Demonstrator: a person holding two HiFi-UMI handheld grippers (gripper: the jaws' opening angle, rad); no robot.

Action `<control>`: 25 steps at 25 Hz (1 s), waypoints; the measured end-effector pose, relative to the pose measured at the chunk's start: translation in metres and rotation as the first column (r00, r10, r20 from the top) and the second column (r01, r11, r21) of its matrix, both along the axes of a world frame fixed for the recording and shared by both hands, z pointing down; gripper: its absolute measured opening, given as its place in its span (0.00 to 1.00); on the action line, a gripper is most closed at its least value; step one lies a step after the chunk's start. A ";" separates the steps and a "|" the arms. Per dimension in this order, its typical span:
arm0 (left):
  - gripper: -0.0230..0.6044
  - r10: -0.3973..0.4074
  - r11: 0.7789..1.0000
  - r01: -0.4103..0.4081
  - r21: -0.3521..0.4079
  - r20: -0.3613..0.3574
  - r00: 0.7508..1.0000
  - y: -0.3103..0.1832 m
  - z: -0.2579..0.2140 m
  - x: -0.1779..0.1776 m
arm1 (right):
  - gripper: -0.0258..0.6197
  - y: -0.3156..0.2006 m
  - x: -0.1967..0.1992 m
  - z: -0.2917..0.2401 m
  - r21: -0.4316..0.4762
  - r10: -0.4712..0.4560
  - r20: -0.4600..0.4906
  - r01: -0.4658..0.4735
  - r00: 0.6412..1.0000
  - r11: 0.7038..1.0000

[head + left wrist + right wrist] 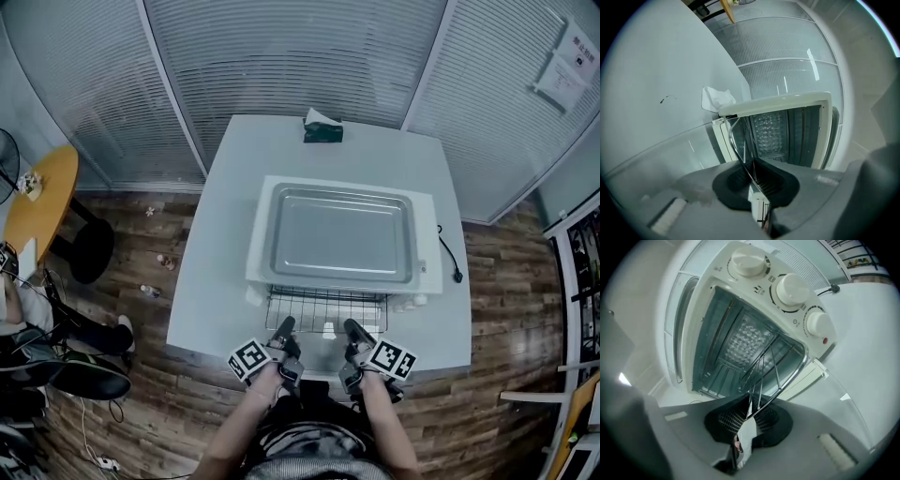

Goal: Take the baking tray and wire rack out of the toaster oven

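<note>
Left gripper [285,326] and right gripper [352,328] both pinch the wire rack [323,307] front edge, probably so it slides out level.

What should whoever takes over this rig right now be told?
Left hand-held gripper: shut on the rack's front wire, left side.
Right hand-held gripper: shut on the same wire, right side.
Tray: out, lying on top of the oven.
Rack: partly out of the open oven.
To do: draw the rack fully out and set it down, probably on the table.
</note>
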State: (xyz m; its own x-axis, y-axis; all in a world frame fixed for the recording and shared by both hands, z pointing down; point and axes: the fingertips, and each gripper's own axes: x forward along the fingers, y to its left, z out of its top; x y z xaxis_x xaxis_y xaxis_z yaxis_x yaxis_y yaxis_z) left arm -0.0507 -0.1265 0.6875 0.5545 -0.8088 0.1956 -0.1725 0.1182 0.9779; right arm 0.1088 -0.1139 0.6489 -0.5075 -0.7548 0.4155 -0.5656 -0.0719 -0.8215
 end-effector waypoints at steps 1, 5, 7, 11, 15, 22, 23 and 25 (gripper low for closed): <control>0.04 0.006 1.000 -0.006 0.002 -0.001 1.000 0.006 -0.001 -0.001 | 0.07 0.006 -0.001 -0.001 0.003 0.001 -0.002 -0.001 1.000 1.000; 0.04 0.025 1.000 -0.025 0.008 -0.005 1.000 0.028 -0.007 -0.003 | 0.07 0.029 -0.004 -0.007 0.012 0.006 0.000 -0.006 1.000 1.000; 0.04 0.030 1.000 -0.030 0.009 -0.008 1.000 0.038 -0.009 -0.005 | 0.07 0.040 -0.005 -0.008 0.017 0.010 0.000 -0.010 1.000 1.000; 0.04 0.045 0.999 -0.045 0.019 -0.009 0.999 0.058 -0.015 -0.009 | 0.07 0.060 -0.009 -0.015 0.032 0.015 0.002 -0.015 1.000 0.999; 0.04 0.069 0.997 -0.069 0.035 -0.002 0.998 0.079 -0.023 -0.011 | 0.07 0.083 -0.011 -0.020 0.038 0.023 0.012 -0.024 1.000 0.999; 0.05 0.117 0.989 -0.117 0.085 0.010 0.993 0.113 -0.045 -0.015 | 0.07 0.121 -0.017 -0.039 0.086 0.039 0.026 -0.041 0.999 0.995; 0.05 0.119 0.989 -0.120 0.089 0.012 0.993 0.117 -0.048 -0.016 | 0.07 0.125 -0.018 -0.043 0.094 0.041 0.028 -0.043 0.999 0.995; 0.05 0.128 0.986 -0.129 0.105 0.021 0.992 0.124 -0.053 -0.018 | 0.07 0.133 -0.020 -0.049 0.107 0.044 0.038 -0.048 0.998 0.993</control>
